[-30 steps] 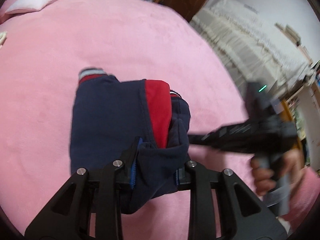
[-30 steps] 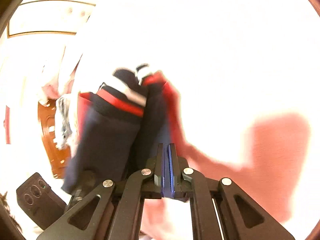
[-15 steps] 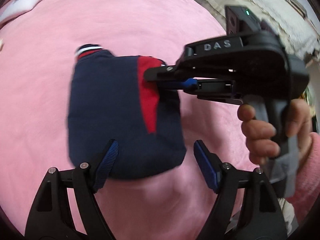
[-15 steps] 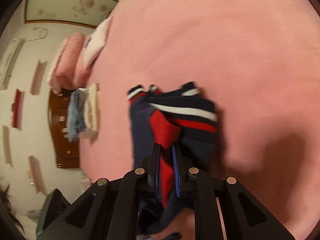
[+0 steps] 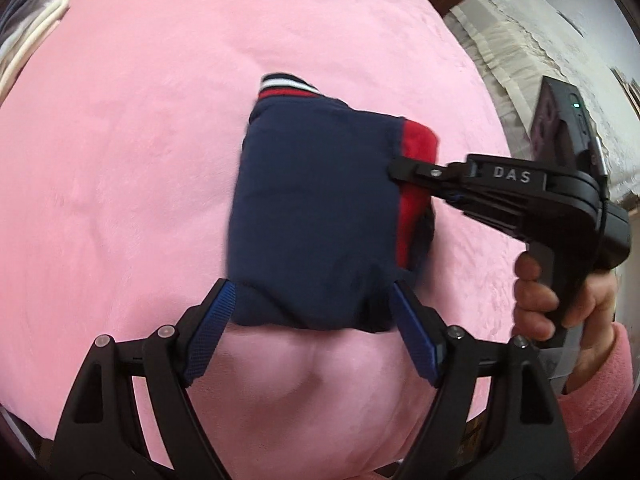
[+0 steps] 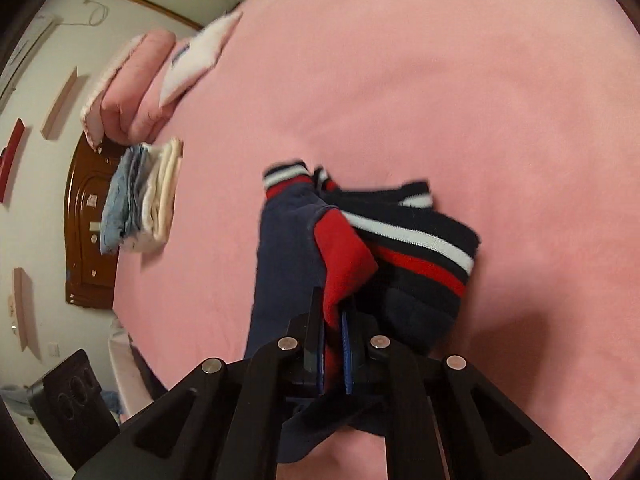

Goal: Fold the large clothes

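A folded navy and red garment (image 5: 316,208) with striped red, white and navy cuffs lies on the pink bed cover (image 5: 132,168). My left gripper (image 5: 310,320) is open, its blue pads on either side of the garment's near edge. My right gripper (image 6: 333,322) is shut on the garment's (image 6: 344,264) red and navy edge; in the left wrist view it (image 5: 404,172) reaches in from the right, held by a hand (image 5: 536,300).
A stack of folded clothes (image 6: 140,196) lies near the bed's far left edge, with pink bedding (image 6: 128,84) and a white pillow (image 6: 196,60) behind it. A wooden door (image 6: 90,224) stands beyond. A cream lace-covered surface (image 5: 532,52) lies right of the bed.
My left gripper let go of the garment and opened. The garment was laid down flat on the bed. My right gripper swung in and stays clamped on its red edge.
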